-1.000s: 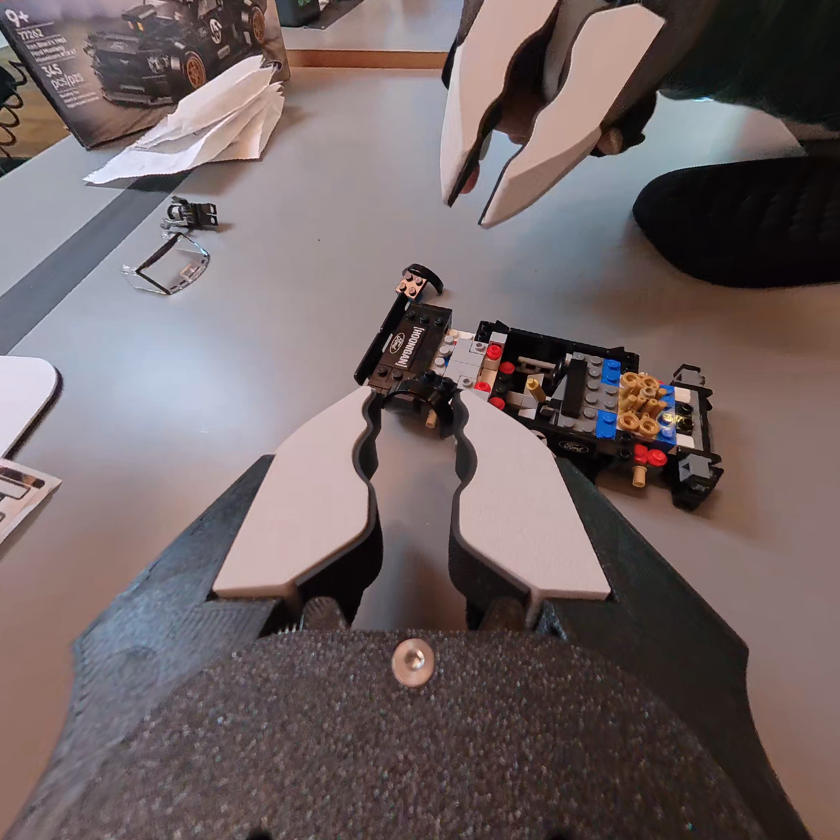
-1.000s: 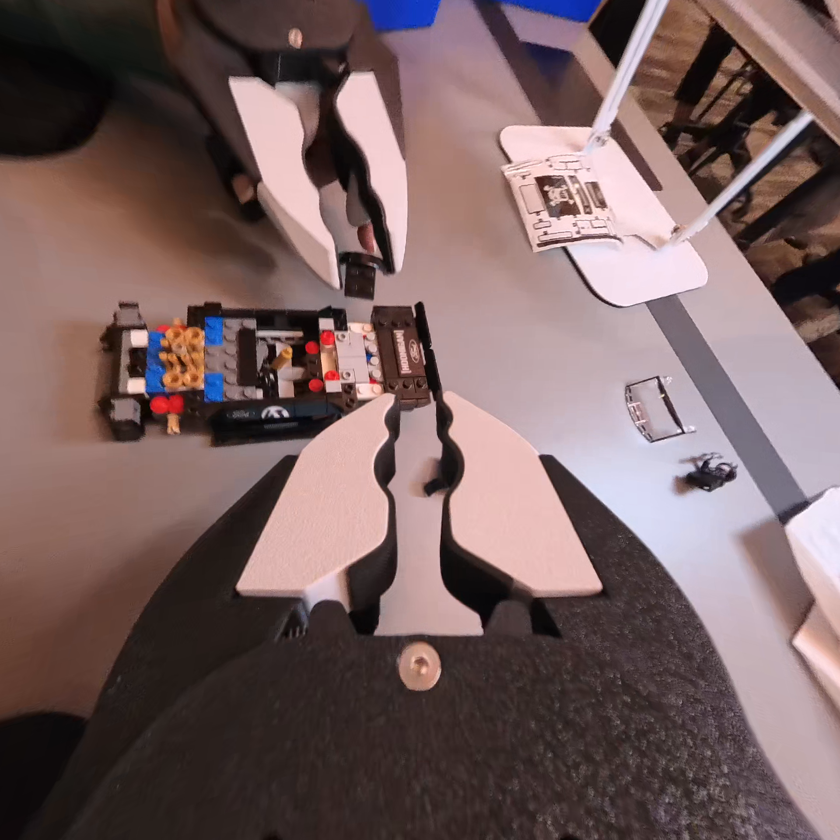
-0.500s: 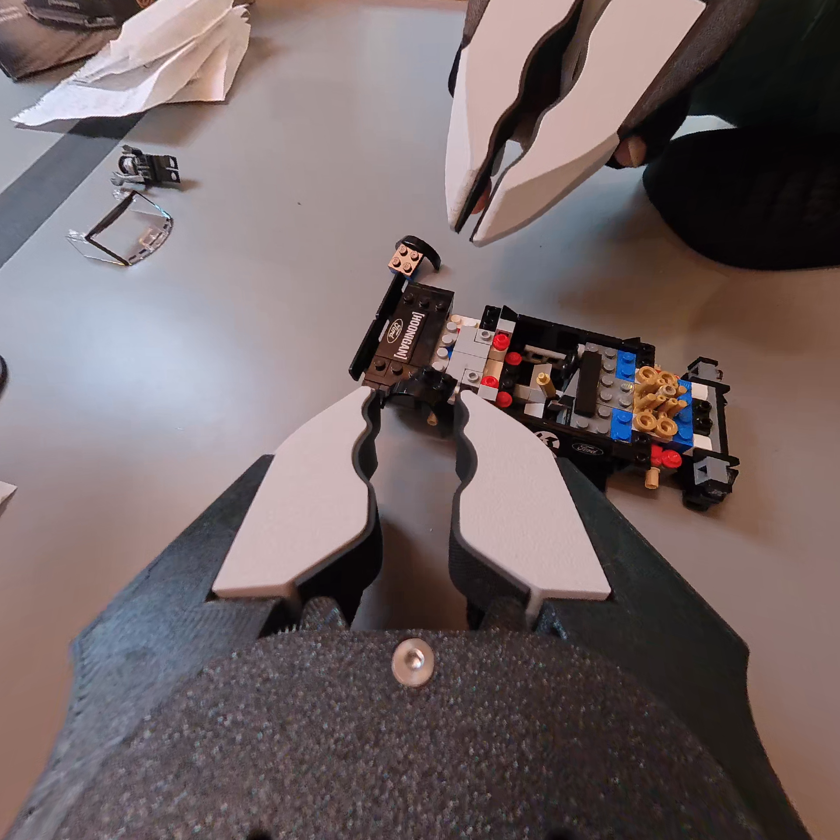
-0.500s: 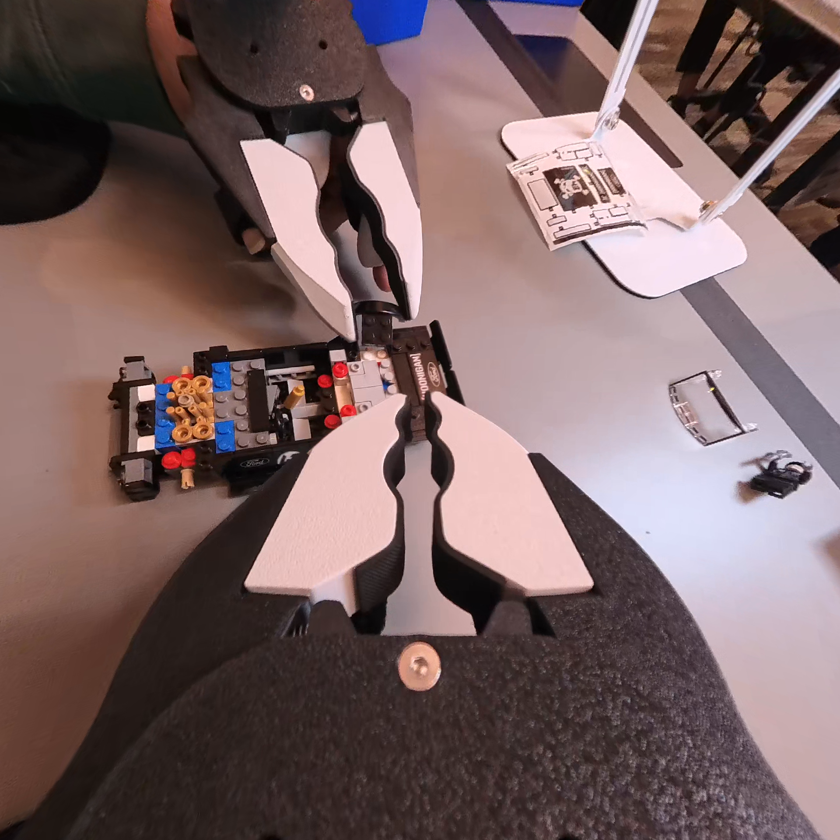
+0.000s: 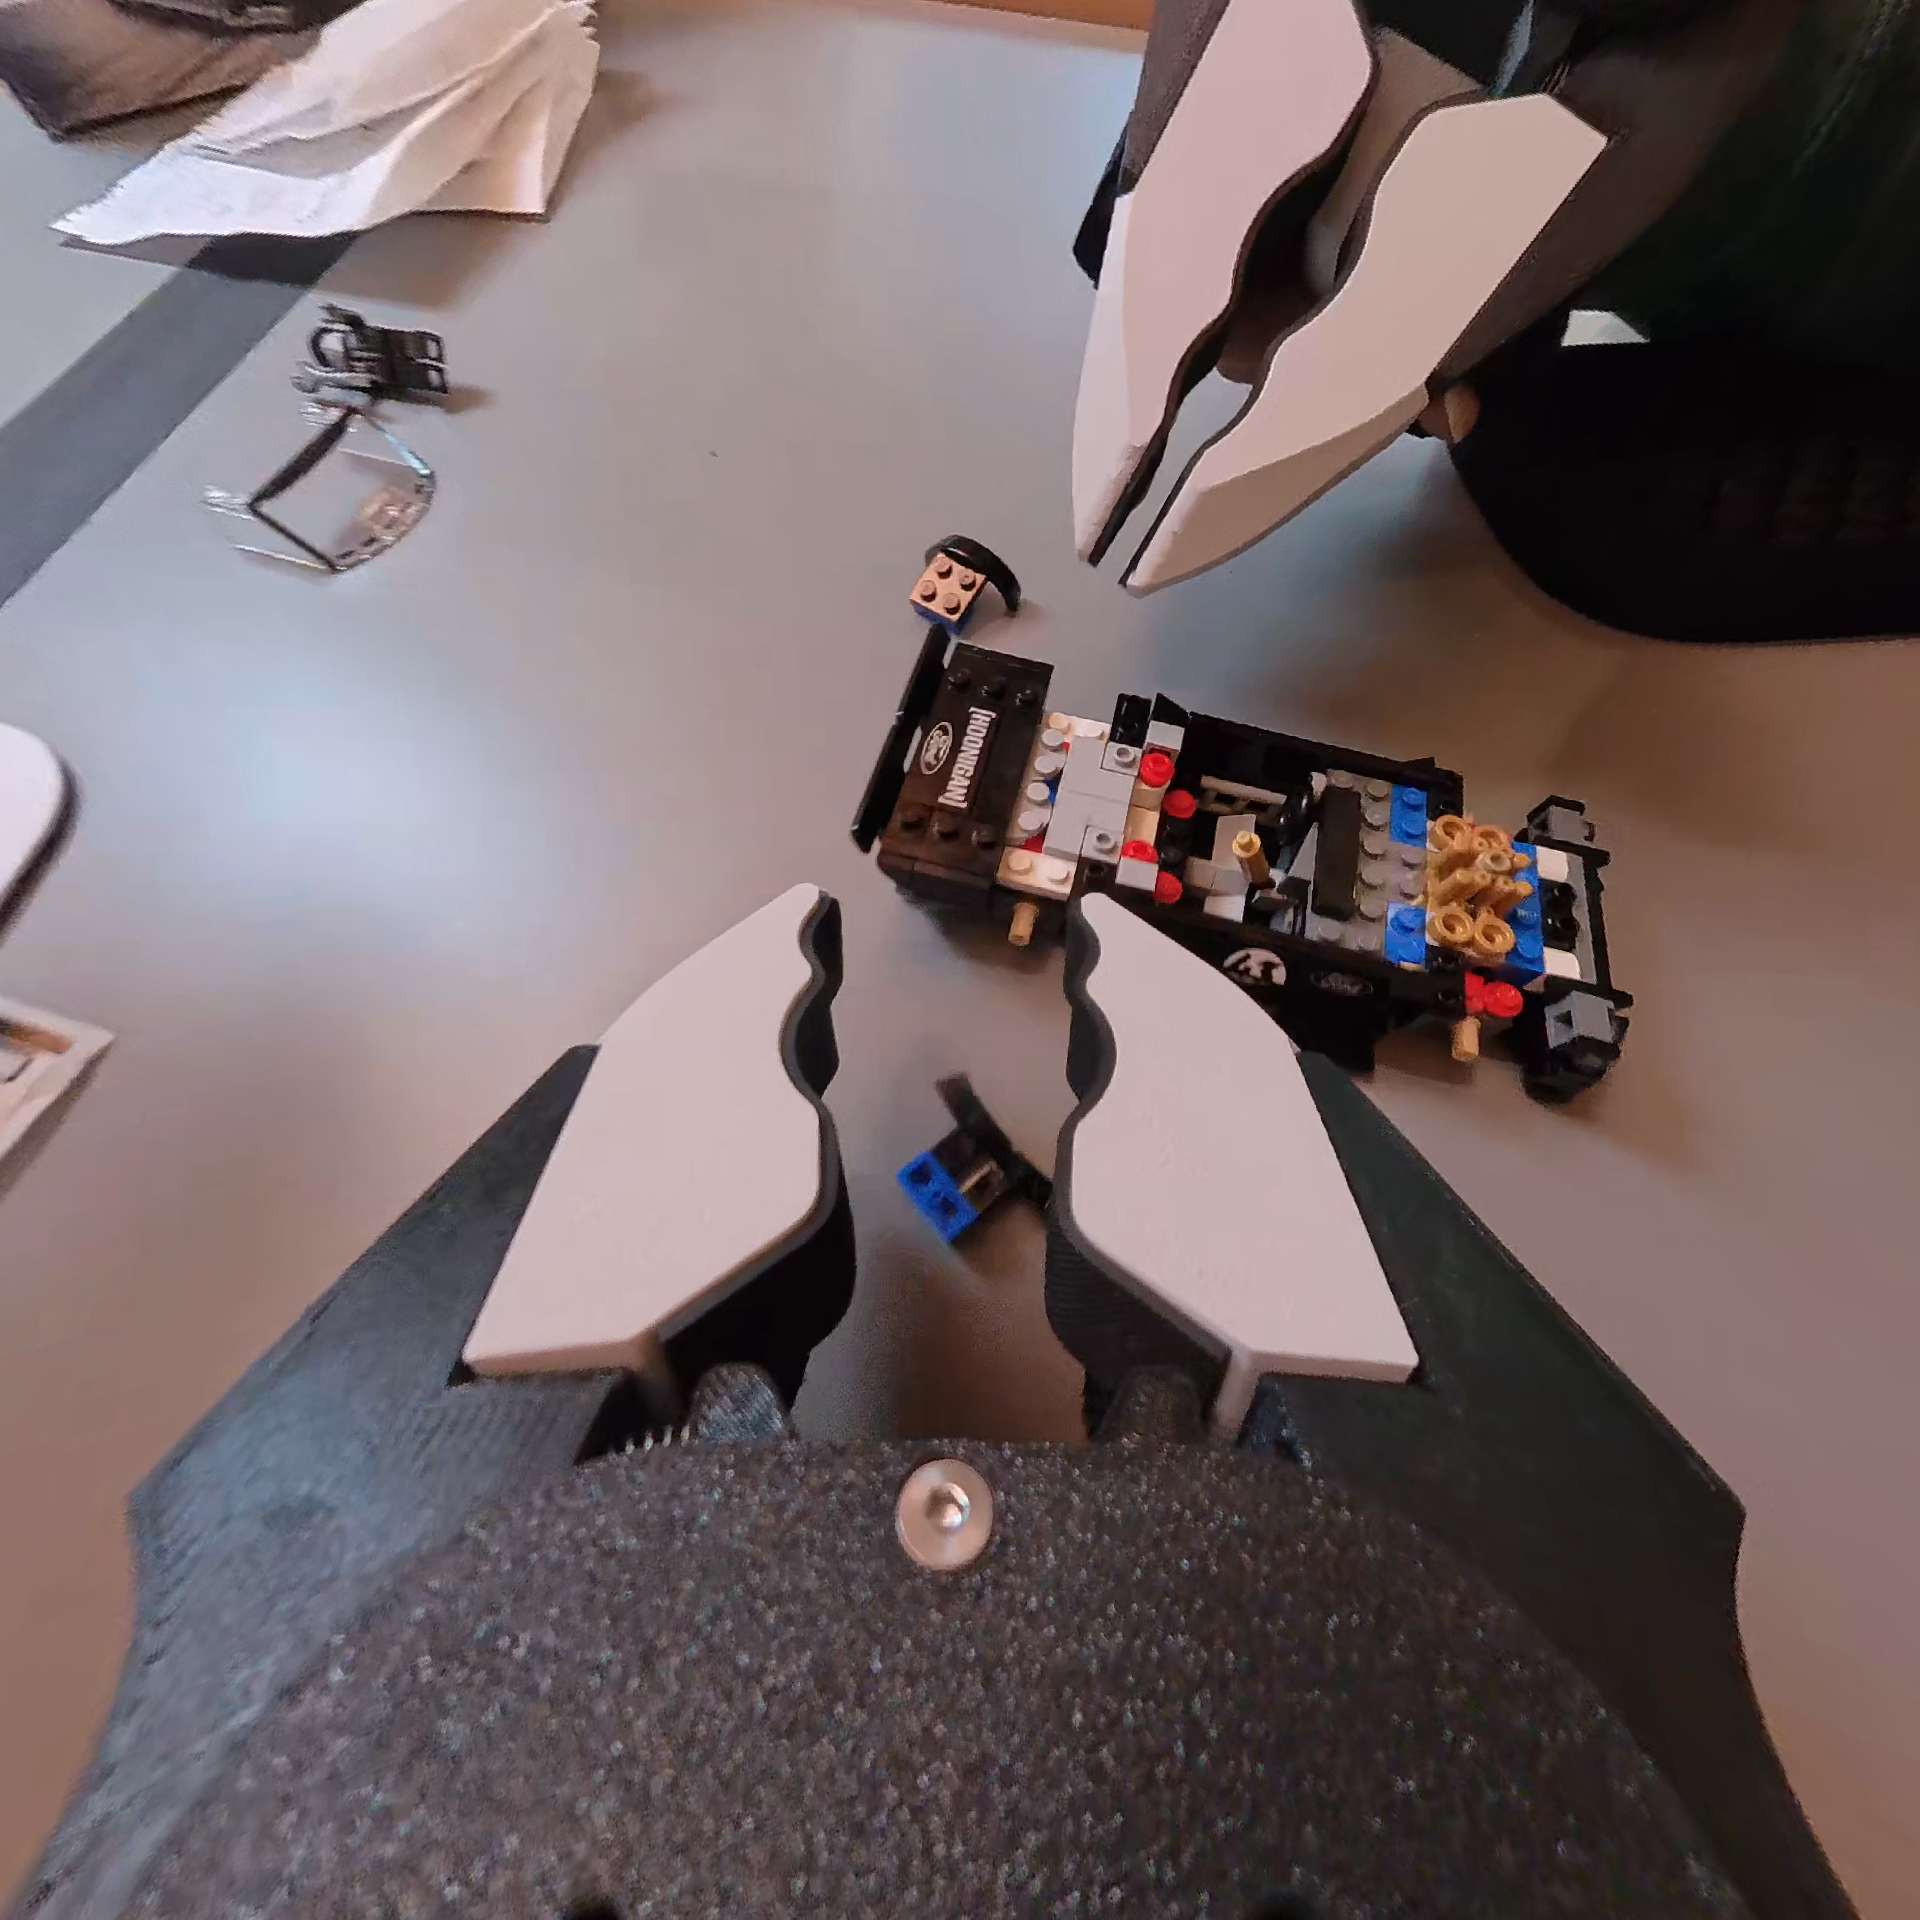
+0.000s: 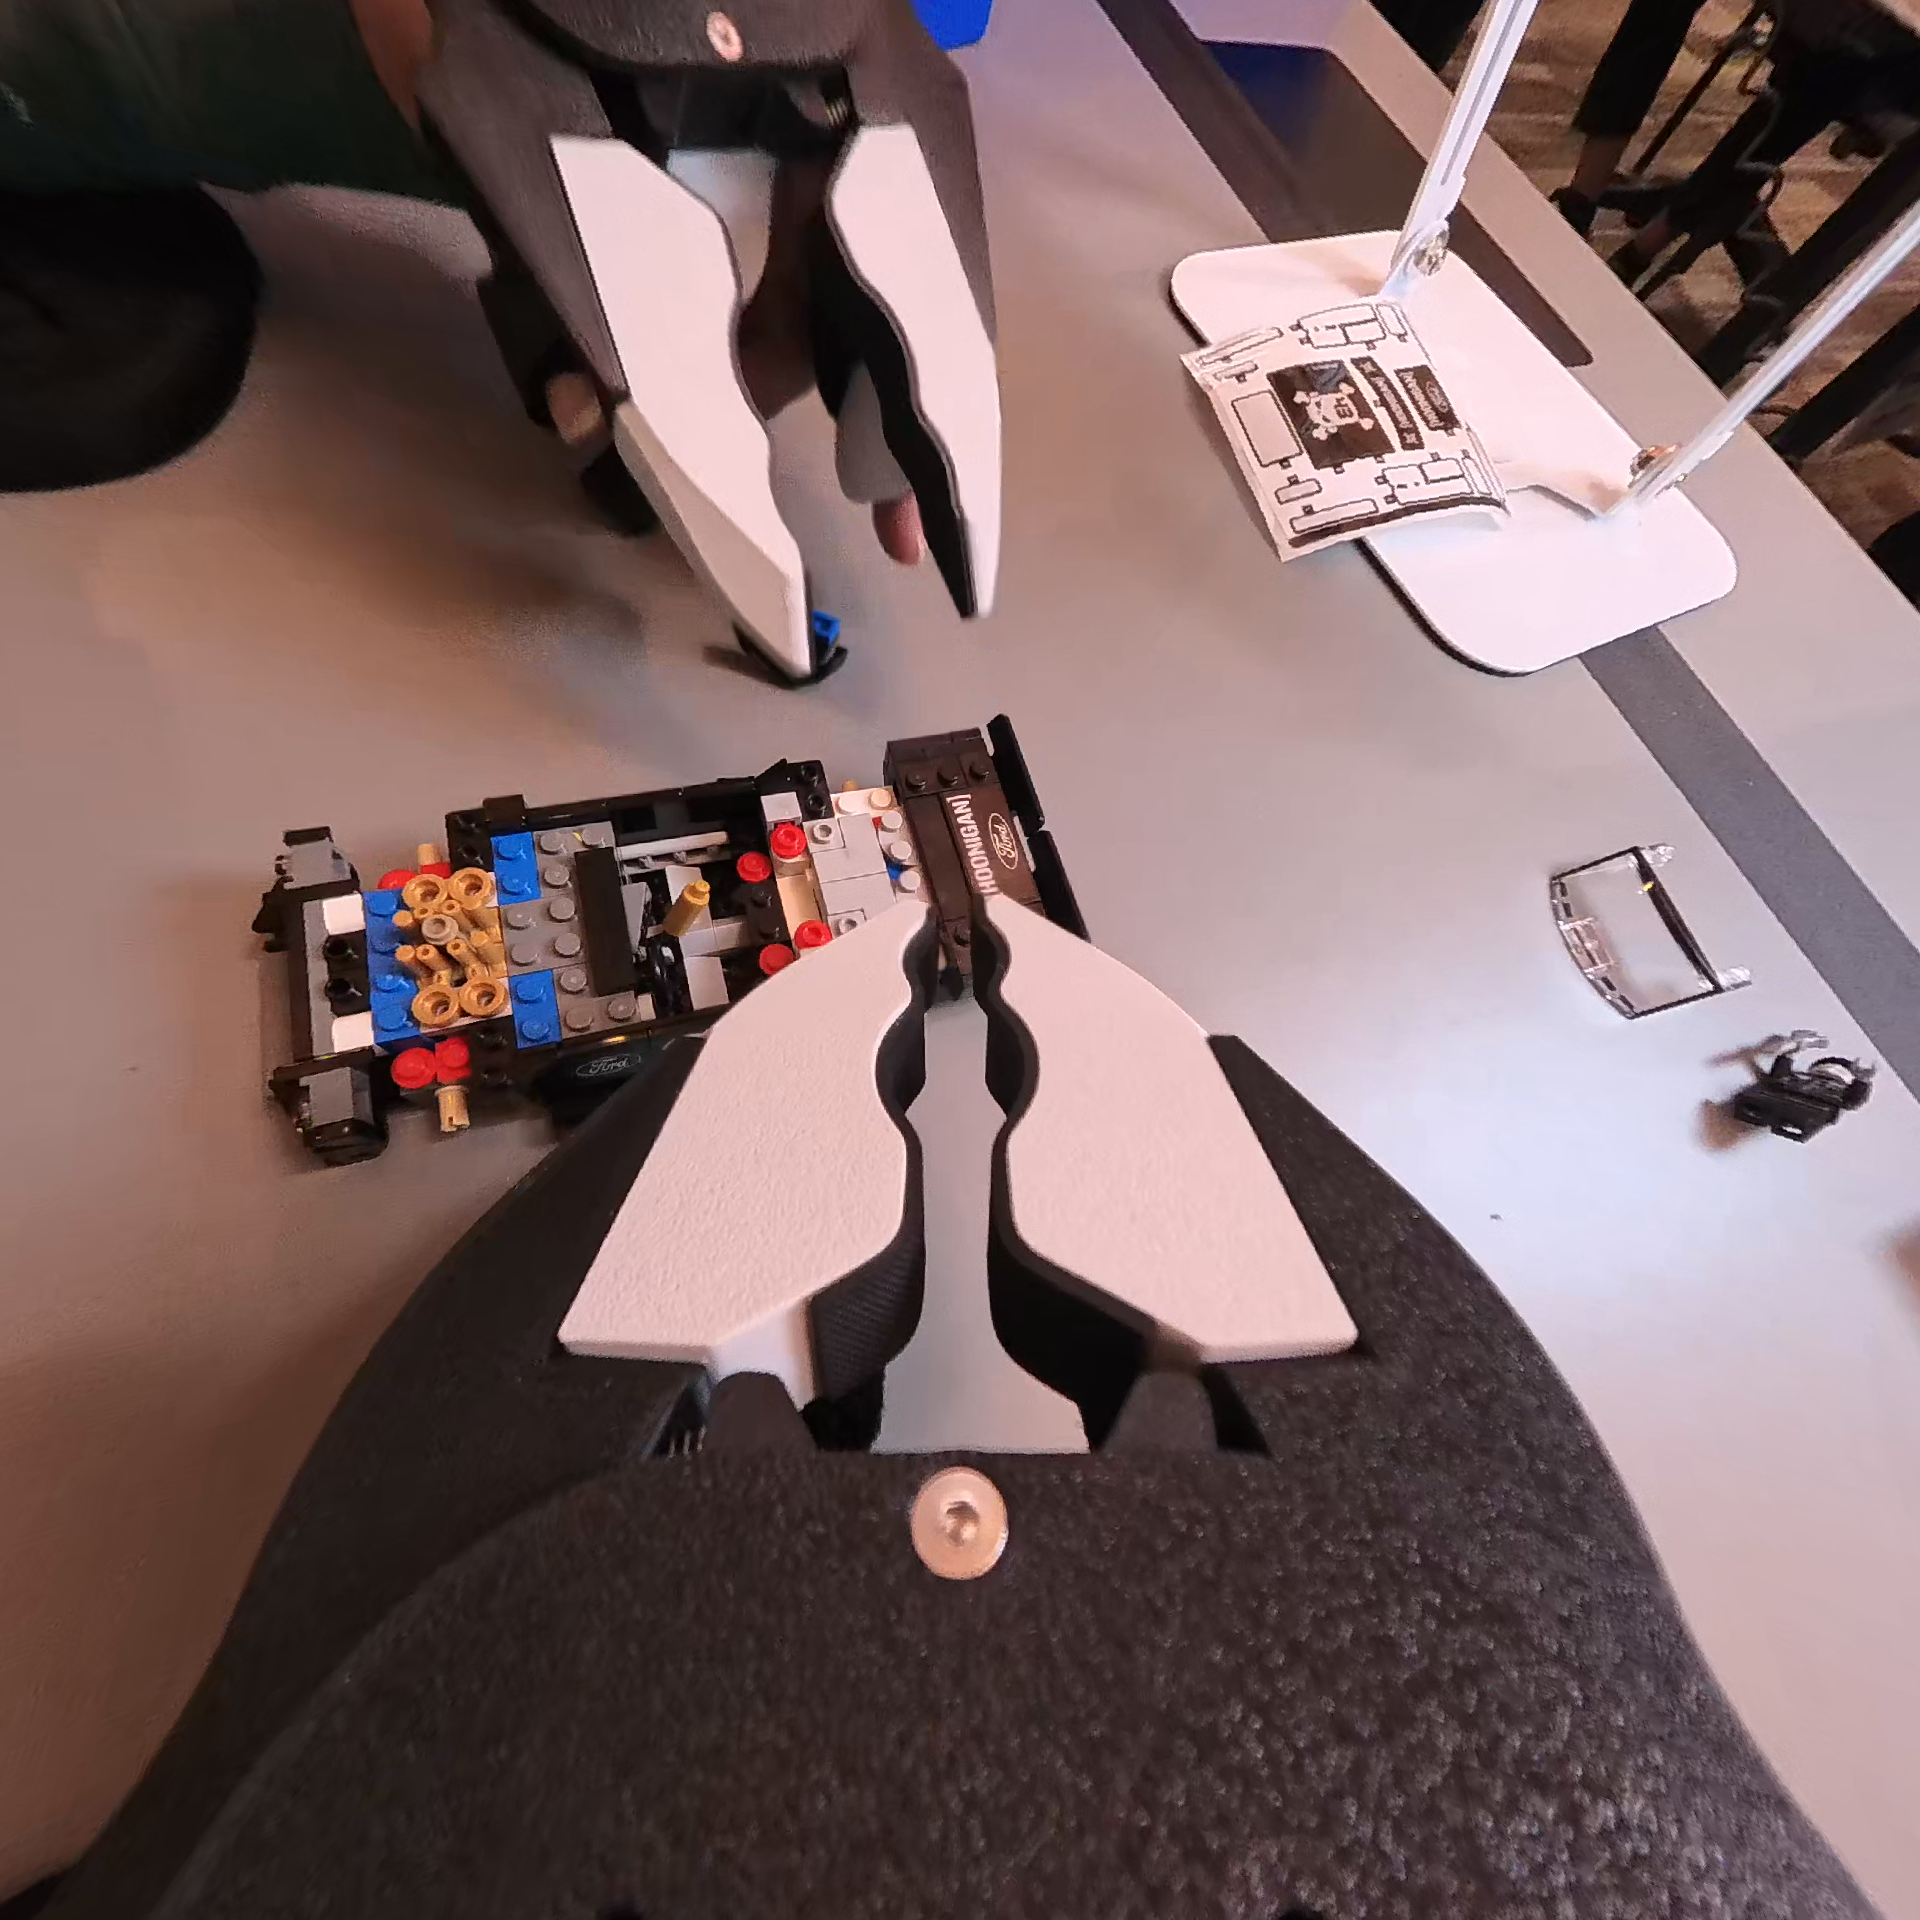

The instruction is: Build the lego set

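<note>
The black wheel-arch piece [image 5: 966, 1164] with its blue brick has left the left gripper [image 5: 951, 914] — a second ago it was pinched at the fingertips against the rear corner of the car chassis [image 5: 1236, 862], and now it lies loose on the grey bench [image 5: 623, 727], between the spread fingers and just short of the model. The left fingers have gone from narrow to wide and hold nothing. In my judgement the piece either slipped off during the press or was let go so it could be taken up again at a better angle.

The right gripper [image 6: 956, 914] hangs over the far rear corner of the chassis with its fingers nearly together, only a thin slit between them; nothing shows in that slit, though I cannot tell for sure. From the left wrist view its tips hover just beside a second arch piece [image 5: 961, 582] with a tan plate, which sits on the bench near the rear bumper, unattached.

The chassis lies flat with studs up, gold engine parts at the front and the black stickered panel at the rear. A clear windscreen [image 6: 1642, 925] and a small black assembly [image 6: 1792, 1091] wait well apart to one side, near the sticker sheet [image 6: 1351, 416] on the white lamp base [image 6: 1621, 582] — kept out of the working area, I would say. Both rear arches are not yet mounted.
</note>
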{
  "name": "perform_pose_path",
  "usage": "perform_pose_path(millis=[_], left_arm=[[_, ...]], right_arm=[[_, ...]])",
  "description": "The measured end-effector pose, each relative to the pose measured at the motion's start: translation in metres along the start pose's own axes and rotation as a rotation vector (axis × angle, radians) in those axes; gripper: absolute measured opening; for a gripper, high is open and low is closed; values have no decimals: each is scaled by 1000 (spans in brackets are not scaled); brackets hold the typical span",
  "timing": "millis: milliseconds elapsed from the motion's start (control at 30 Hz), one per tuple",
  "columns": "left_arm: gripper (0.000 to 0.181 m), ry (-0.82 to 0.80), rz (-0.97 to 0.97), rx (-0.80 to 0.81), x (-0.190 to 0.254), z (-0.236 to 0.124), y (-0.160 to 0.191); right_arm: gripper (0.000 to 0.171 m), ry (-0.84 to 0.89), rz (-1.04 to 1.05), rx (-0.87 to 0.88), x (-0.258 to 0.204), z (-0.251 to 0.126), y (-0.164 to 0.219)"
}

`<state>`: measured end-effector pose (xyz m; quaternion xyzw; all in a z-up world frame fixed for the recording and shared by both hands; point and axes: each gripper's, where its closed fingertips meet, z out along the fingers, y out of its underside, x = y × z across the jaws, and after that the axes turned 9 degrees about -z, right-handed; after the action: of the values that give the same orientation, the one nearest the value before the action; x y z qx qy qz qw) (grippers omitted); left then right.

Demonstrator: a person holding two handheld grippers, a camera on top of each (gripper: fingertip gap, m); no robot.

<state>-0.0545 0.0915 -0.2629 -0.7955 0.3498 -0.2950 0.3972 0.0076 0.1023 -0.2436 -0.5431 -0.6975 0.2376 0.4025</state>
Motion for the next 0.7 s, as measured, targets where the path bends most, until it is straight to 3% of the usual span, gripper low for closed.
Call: perform_pose_path(millis=[233,300,433,700], left_arm=[[37,-130,18,-105,-10,-39,23],[36,-131,23,-138,-7,-37,32],[36,-131,40,-121,-3,-29,28],[30,-160,82,-46,1,-22,10]], right_arm=[[6,63,59,1,16,-19,11],[9,66,71,-48,21,-24,25],[33,40,88,-195,28,-31,60],[42,-91,166,-324,33,-2,86]])
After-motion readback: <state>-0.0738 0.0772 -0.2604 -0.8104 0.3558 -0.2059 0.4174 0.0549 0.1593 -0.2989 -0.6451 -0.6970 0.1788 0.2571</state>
